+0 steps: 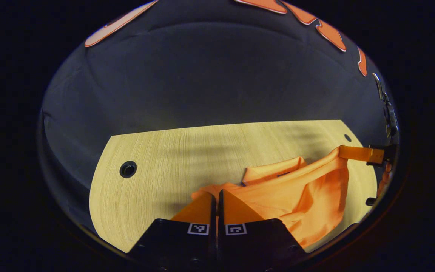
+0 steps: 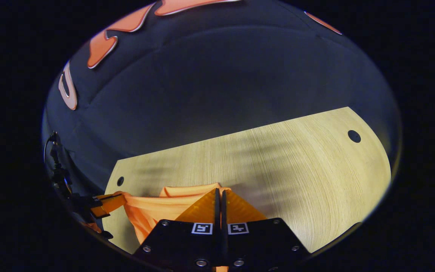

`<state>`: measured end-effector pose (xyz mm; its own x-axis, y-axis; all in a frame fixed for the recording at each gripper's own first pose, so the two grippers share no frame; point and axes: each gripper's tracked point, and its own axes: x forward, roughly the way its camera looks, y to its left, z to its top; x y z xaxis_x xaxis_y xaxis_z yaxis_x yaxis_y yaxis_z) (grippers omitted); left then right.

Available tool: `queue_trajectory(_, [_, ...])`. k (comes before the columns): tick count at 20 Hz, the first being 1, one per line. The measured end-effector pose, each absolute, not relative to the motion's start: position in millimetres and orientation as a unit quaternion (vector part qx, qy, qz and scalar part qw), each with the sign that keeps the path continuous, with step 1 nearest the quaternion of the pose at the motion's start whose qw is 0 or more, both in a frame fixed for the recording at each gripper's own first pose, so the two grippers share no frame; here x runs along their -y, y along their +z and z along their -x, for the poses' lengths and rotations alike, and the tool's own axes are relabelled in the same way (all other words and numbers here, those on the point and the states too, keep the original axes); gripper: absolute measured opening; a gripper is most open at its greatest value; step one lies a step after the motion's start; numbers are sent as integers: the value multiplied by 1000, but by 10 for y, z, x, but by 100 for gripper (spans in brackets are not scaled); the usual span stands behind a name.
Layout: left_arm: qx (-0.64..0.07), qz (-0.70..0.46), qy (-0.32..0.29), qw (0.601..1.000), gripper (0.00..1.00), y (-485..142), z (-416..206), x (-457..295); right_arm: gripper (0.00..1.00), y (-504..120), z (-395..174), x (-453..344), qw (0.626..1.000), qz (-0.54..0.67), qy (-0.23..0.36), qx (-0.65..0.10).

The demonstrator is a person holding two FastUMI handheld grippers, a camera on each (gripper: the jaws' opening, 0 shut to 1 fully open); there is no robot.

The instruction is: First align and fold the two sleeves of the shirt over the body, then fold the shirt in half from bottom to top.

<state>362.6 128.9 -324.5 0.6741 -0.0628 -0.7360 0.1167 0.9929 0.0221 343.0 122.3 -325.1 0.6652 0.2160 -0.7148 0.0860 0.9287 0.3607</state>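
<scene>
Wood makes up the table point(image 1: 157, 166), and it is light and pale. In the left gripper view, a round dark hole point(image 1: 128, 169) sits in the table top on the left side. Next to it, at the bottom middle, the left gripper point(image 1: 216, 194) has its two fingers pressed together, with only a thin slit between them. The tips meet right at the near edge of the orange shirt point(image 1: 296, 196), and cloth seems to be pinched there. The shirt hangs bunched up above the table, with its collar point(image 1: 274, 172) toward the back. On the far right, the right gripper point(image 1: 344, 152) holds the other end of the shirt, and the cloth is pulled up to it.

In the right gripper view, the left gripper point(image 2: 121, 197) is on the far left, with the shirt point(image 2: 153, 213) stretched over to it. At the bottom middle, the right gripper point(image 2: 219, 192) has its fingers together on the shirt's edge. To the right, the bare table point(image 2: 296, 181) spreads out, with a small hole point(image 2: 354, 136) near its far corner.
</scene>
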Motion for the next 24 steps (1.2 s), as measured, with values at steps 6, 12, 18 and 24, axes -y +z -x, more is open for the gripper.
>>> queue_trajectory(6, [-380,-67,-23,922,14,-3124,-3731,-1440,6,-3408,-3478,-1103,889,-174,18,-423])
queue_trajectory(12, [-347,-96,-5,933,89,-2644,-3735,-1486,51,-3210,-3526,-609,908,-151,-25,-391])
queue_trajectory(18, [-315,-33,11,949,100,-2099,-3394,-1392,83,-2507,-3198,-478,939,-111,-1,-326])
queue_trajectory(24, [-220,-2,17,975,100,-1282,-2783,-1611,87,-1894,-2711,-675,962,-71,30,-264])
